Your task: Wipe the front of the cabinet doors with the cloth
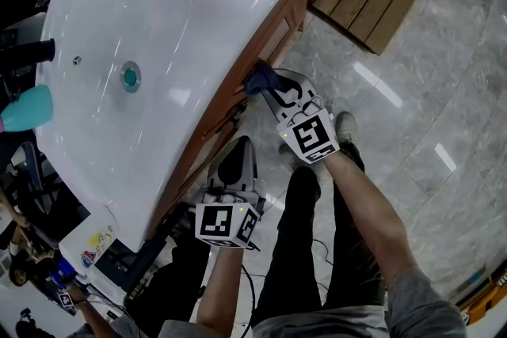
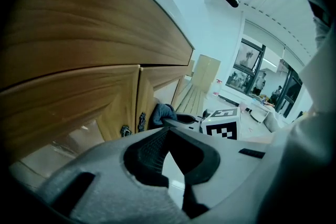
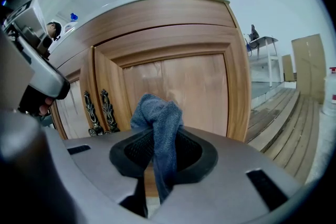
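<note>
The right gripper [image 3: 161, 140] has its jaws clamped on the blue cloth [image 3: 157, 115]. The bunched end of the cloth stands just in front of the wooden cabinet door [image 3: 202, 81], to one side of its ornate handles [image 3: 102, 110]; I cannot tell whether it touches the panel. The left gripper [image 2: 168, 131] has its jaws together with nothing between them, and is held off from that cabinet door, which sits below the white basin [image 1: 158, 28].

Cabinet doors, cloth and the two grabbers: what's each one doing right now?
Cabinet doors, both shut.
Cloth, bunched up, pinched between jaws.
Right gripper, shut on it, facing a door.
Left gripper, shut, holding nothing.
</note>
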Demonstrator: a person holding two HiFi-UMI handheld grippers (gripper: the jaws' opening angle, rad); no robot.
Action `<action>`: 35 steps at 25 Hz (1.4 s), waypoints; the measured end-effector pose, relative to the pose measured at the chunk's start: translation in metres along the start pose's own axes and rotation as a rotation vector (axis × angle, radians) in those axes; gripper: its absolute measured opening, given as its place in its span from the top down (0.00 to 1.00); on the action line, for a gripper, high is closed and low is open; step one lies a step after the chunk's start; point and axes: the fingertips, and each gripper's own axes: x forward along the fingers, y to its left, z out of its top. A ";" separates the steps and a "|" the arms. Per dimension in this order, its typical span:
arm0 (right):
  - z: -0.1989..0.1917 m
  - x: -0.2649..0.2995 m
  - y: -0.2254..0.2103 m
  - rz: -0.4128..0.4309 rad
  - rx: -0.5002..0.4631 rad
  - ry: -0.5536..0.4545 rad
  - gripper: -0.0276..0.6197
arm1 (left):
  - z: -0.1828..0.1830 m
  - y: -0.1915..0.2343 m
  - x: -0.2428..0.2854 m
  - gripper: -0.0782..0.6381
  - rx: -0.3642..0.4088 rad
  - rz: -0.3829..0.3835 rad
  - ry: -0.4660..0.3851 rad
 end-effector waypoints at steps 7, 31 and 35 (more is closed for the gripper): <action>0.003 0.000 -0.030 -0.015 0.003 0.008 0.83 | 0.011 -0.011 0.020 0.88 -0.001 -0.001 0.009; 0.019 -0.006 -0.123 -0.039 0.007 0.014 0.83 | 0.028 -0.049 0.076 0.88 -0.025 0.014 0.057; 0.020 -0.006 -0.129 -0.027 -0.002 0.017 0.83 | 0.034 -0.054 0.083 0.88 -0.025 0.016 0.053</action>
